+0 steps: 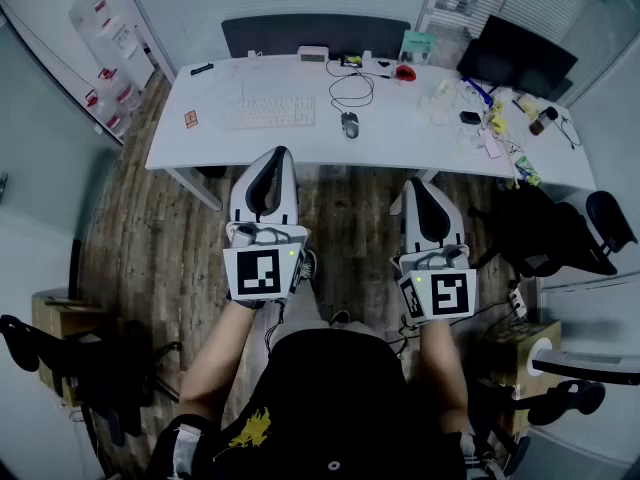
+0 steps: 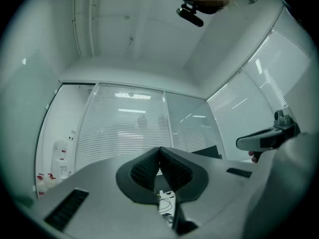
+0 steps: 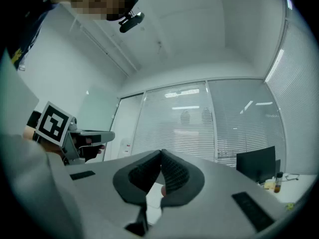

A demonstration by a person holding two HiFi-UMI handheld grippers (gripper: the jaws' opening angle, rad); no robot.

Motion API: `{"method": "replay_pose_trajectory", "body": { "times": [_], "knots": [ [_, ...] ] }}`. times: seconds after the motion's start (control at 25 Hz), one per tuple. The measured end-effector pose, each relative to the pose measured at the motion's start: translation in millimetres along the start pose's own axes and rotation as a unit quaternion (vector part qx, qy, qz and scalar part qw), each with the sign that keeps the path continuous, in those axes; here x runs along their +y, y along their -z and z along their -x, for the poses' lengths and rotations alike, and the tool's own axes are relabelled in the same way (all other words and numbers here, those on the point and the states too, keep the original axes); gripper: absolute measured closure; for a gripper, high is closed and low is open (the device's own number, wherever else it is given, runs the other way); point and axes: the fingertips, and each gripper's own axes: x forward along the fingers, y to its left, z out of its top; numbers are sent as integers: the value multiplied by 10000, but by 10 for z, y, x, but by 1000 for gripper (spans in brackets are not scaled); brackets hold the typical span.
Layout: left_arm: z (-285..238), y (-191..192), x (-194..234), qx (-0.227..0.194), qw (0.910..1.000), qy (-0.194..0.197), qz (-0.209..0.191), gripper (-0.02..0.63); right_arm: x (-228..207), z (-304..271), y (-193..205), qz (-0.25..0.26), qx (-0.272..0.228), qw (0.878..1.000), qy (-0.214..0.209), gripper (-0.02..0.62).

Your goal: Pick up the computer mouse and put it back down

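Note:
A dark computer mouse [image 1: 349, 124] lies on the white desk [image 1: 400, 138], its cable looping toward the back edge. In the head view my left gripper [image 1: 268, 158] and my right gripper [image 1: 424, 186] hover over the wooden floor, short of the desk's front edge. Both are shut with nothing held. In the left gripper view the left gripper [image 2: 159, 150] has its black pads touching at the tips. The right gripper [image 3: 161, 153] looks the same in its own view. Both cameras tilt upward at blinds and ceiling.
A white keyboard [image 1: 270, 112] sits left of the mouse. A monitor [image 1: 516, 56] and clutter fill the desk's right end. Dark office chairs stand at right [image 1: 560, 230] and lower left [image 1: 70, 358]; a cardboard box [image 1: 520, 348] sits near my right side.

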Motion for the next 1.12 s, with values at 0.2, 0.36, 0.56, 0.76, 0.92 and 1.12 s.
{"method": "replay_pose_trajectory", "body": {
  "times": [0.2,0.36,0.56,0.76,0.92,1.12],
  "knots": [
    [141,42,80,-22,9999,-142,-95,594,52,120,-36,1,-44,10000,81,581],
    [207,95,-1,82,9998,-102,-167,594,46,234,-63,45,-21,9999,141,581],
    [159,163,-148,215,9995,-21,-213,594,-63,282,44,-96,139,9998,97,580],
    [116,222,-214,318,9990,38,-314,587,-314,304,73,-458,-75,9981,396,551],
    [63,294,-215,365,9987,-15,-349,493,-448,312,135,-515,-78,9974,505,487],
    [-62,400,-325,352,9985,228,-344,292,-660,259,191,-717,-153,9953,636,220]
  ]
}}
